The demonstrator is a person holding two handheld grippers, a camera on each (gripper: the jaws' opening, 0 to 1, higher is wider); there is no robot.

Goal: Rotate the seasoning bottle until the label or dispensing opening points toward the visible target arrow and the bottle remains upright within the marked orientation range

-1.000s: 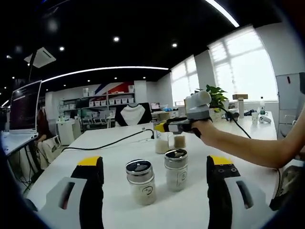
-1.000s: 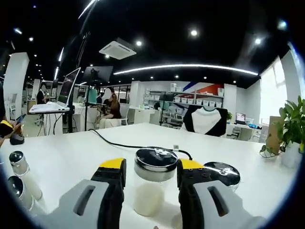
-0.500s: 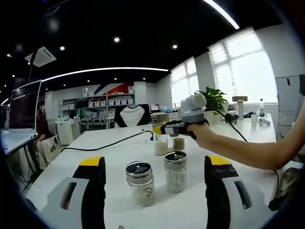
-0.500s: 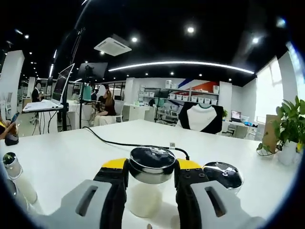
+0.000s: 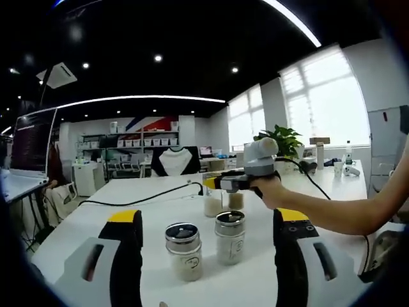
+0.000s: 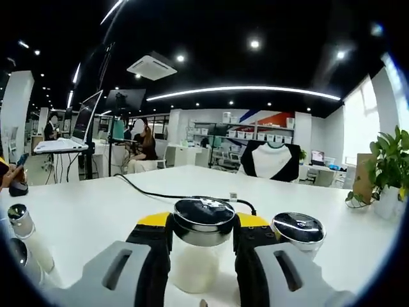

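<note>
Tongs: grey jaws w/ yellow tips, black inner pads; right tongs (image 5: 214, 183) white-topped, black cable.

Upright metal-lidded seasoning bottle (image 6: 203, 249)

Left gripper (image 5: 203, 256) jaws apart (right gripper (image 6: 202, 240) clamped).

— Premises classified as?
— Open-plan office or lab: white counter (image 6: 96, 211), shelving with storage boxes (image 6: 255, 136), monitor on stand (image 6: 89, 115), ceiling air-conditioning unit (image 6: 152, 65), potted plant (image 5: 281, 137), large windows (image 5: 319, 96) are recorded.
</note>
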